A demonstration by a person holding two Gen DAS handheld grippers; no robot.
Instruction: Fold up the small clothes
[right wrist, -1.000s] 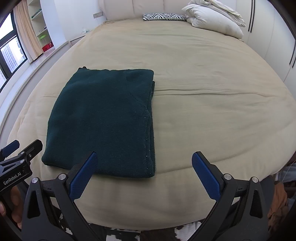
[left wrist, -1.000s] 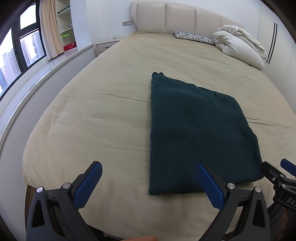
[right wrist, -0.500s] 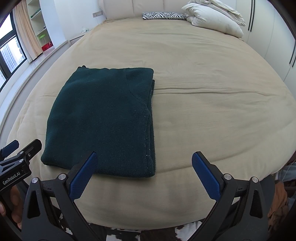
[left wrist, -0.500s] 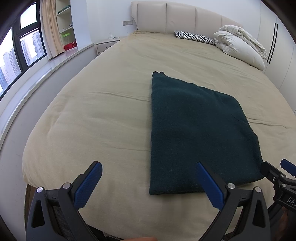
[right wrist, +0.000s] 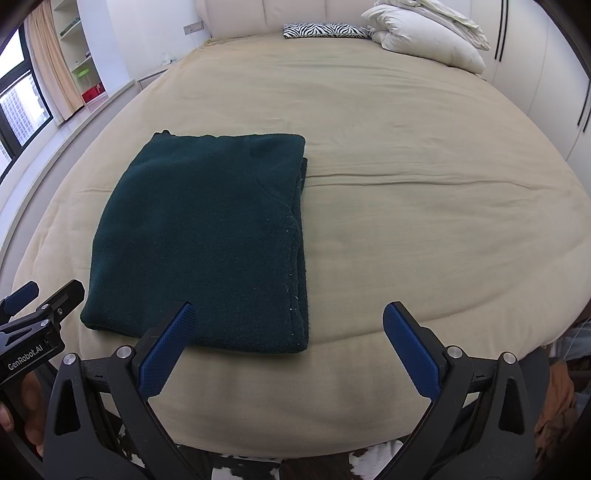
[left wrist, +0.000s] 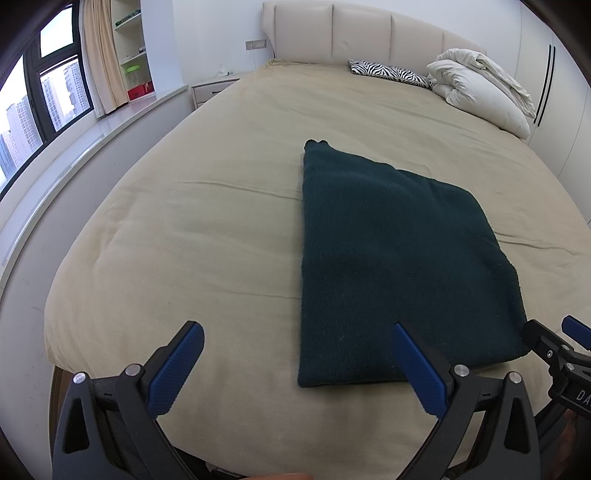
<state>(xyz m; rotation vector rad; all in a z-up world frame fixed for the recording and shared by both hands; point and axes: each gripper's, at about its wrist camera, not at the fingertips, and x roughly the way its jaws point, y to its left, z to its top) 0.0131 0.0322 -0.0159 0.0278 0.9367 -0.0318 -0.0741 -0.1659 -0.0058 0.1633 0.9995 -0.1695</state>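
Observation:
A dark green knitted garment (left wrist: 391, 258) lies folded into a flat rectangle on the beige bed (left wrist: 207, 229); it also shows in the right wrist view (right wrist: 210, 240), with layered edges along its right side. My left gripper (left wrist: 295, 354) is open and empty, held near the bed's front edge, its right finger over the garment's near edge. My right gripper (right wrist: 288, 336) is open and empty, its left finger over the garment's near edge. Each gripper shows at the edge of the other's view.
A white duvet bundle (left wrist: 480, 92) and a zebra-print pillow (left wrist: 388, 72) lie by the headboard (left wrist: 369, 33). A window ledge (left wrist: 55, 155) and nightstand (left wrist: 214, 88) run along the left. White wardrobe doors (right wrist: 546, 74) stand on the right.

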